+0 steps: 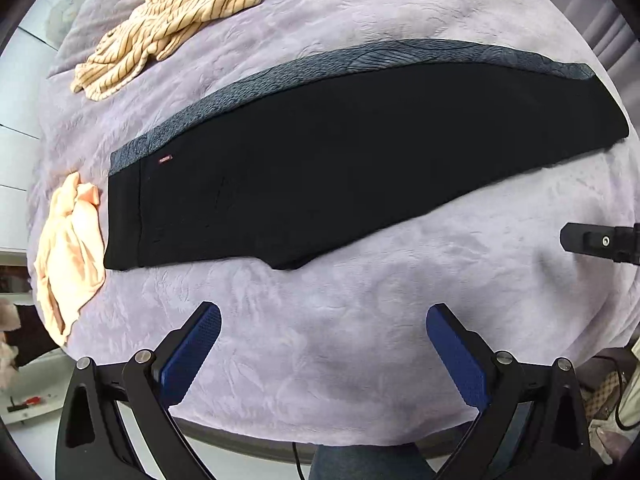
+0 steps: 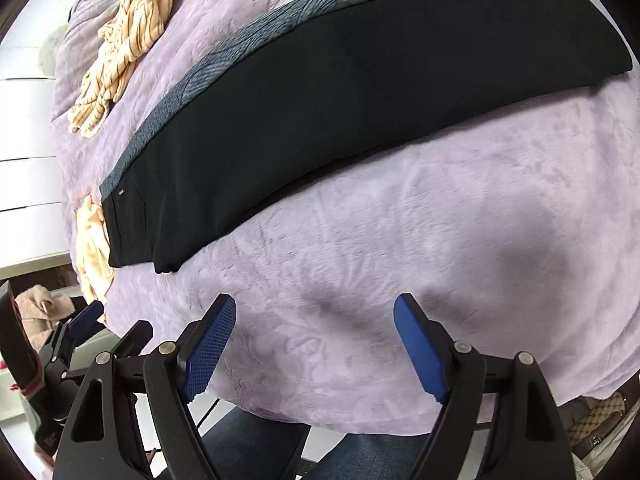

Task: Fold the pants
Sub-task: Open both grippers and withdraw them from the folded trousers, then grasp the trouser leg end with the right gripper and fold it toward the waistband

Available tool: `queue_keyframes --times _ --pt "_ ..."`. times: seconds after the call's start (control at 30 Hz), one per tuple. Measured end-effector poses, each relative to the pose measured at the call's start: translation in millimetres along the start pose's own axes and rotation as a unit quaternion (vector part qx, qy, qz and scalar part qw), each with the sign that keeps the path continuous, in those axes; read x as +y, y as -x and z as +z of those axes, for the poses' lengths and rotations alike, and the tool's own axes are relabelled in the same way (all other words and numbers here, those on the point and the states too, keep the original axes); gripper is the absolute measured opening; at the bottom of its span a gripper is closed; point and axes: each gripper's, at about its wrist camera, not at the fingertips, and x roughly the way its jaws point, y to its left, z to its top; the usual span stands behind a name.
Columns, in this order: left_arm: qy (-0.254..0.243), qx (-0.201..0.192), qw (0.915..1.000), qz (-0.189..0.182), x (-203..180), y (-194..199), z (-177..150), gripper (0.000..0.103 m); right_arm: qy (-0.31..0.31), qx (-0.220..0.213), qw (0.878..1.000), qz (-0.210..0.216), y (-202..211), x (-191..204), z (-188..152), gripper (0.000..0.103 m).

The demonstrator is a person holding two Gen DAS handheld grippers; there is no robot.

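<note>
Both grippers are spread wide and holding nothing. The left gripper (image 1: pixel 323 316) hangs over bare blanket near the front edge, its blue pads (image 1: pixel 192 354) well apart with only purple fuzz showing between them. Same deal with the right gripper (image 2: pixel 315 307): fingers splayed, nothing pinched, hovering above the lilac blanket (image 2: pixel 400 220).

No containers around, just clothes lying loose on the bed.

The black pants (image 1: pixel 320 168) lie flat and already doubled leg-on-leg, stretched left to right across the blanket beyond both grippers, not touching either. The waistband is at the left end and a grey patterned stripe (image 1: pixel 360 62) runs along the far edge. A peach cloth (image 1: pixel 70 248) sits bunched right against the waistband, and a striped beige garment (image 1: pixel 176 20) is crumpled farther back.
</note>
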Motion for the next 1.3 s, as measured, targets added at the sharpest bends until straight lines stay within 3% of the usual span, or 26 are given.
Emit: queue_keyframes --times 0.43,0.63,0.8,0.97,1.3 --pt "0.007 0.014 0.9986 0.05 -44.9 10.7 -5.1 0.103 -0.001 0.009 1.0 0.014 23.7 -74.2 19.8 0.084" --pt "-0.005 0.007 0.9982 0.06 -52.0 14.7 4.7 0.103 -0.035 0.008 0.999 0.024 26.7 -102.1 23.3 0.084" --pt "-0.019 0.003 0.9977 0.065 -58.4 18.7 7.6 0.103 -0.064 0.013 0.997 0.047 22.9 -109.8 19.0 0.084" --pt "-0.007 0.006 0.9968 0.079 -52.8 20.7 10.1 0.103 -0.052 0.04 0.996 0.055 6.1 -102.3 20.3 0.084" --pt "-0.042 0.012 0.9947 0.093 -70.5 17.4 13.6 0.103 -0.065 0.016 0.995 0.075 13.2 -114.9 31.9 0.084"
